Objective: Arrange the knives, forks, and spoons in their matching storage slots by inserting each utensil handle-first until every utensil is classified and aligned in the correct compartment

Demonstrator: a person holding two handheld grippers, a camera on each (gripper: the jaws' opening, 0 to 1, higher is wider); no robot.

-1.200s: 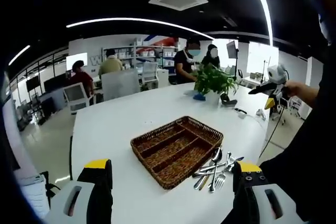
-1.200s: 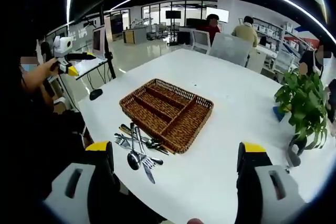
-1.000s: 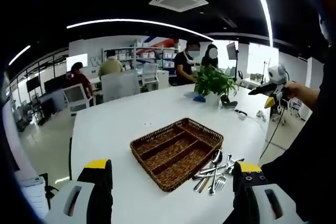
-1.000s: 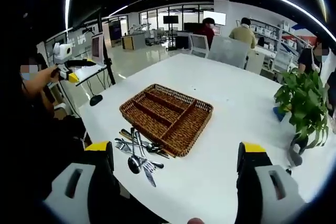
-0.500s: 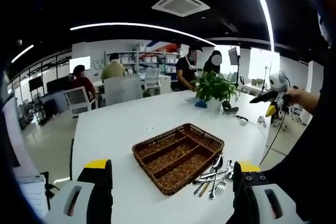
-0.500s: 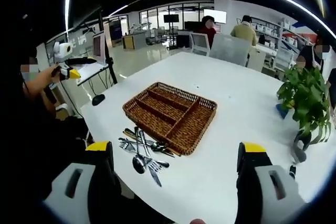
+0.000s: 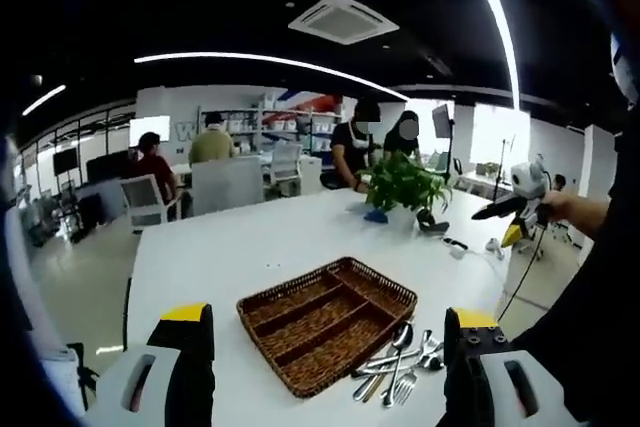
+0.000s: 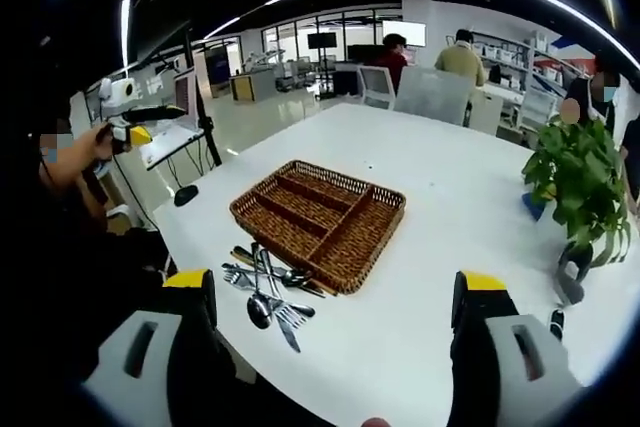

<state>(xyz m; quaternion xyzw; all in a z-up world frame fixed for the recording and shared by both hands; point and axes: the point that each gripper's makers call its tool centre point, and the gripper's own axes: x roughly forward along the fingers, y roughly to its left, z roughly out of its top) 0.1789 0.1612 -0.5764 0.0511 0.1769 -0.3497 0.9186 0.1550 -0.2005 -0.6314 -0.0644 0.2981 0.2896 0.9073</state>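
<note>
A white counter (image 8: 440, 197) in an open office carries a brown wicker cutlery tray (image 8: 318, 221) w/ several long compartments, all apparently bare. Just beside the tray's near edge lies a loose pile of metal cutlery (image 8: 268, 292): spoons, forks & at least one knife, overlapping & crossing each other. In the left gripper view the same tray (image 7: 325, 322) sits centre-low, pile (image 7: 395, 360) to its right.

Both grippers are held up above the counter, well apart from the cutlery. Left gripper (image 7: 330, 372): jaws spread wide, nothing between them. Right gripper (image 8: 335, 332): jaws likewise wide apart & holding nothing. Each gripper also appears in the other's view, held out in a hand: the right one at the right side of the left gripper view (image 7: 515, 202), the left one at the left side of the right gripper view (image 8: 130, 119).

A potted plant (image 8: 580, 187) stands farther along the counter; people sit & stand at desks behind.

Handling, as a judgement: the utensils look like stiff, smooth steel, light but slippery, & tangled enough that lifting one may drag its neighbours. Best grip probably mid-handle or neck, across the flat faces, leaving the handle end free to go into a slot first. Sorting seems not yet started.
</note>
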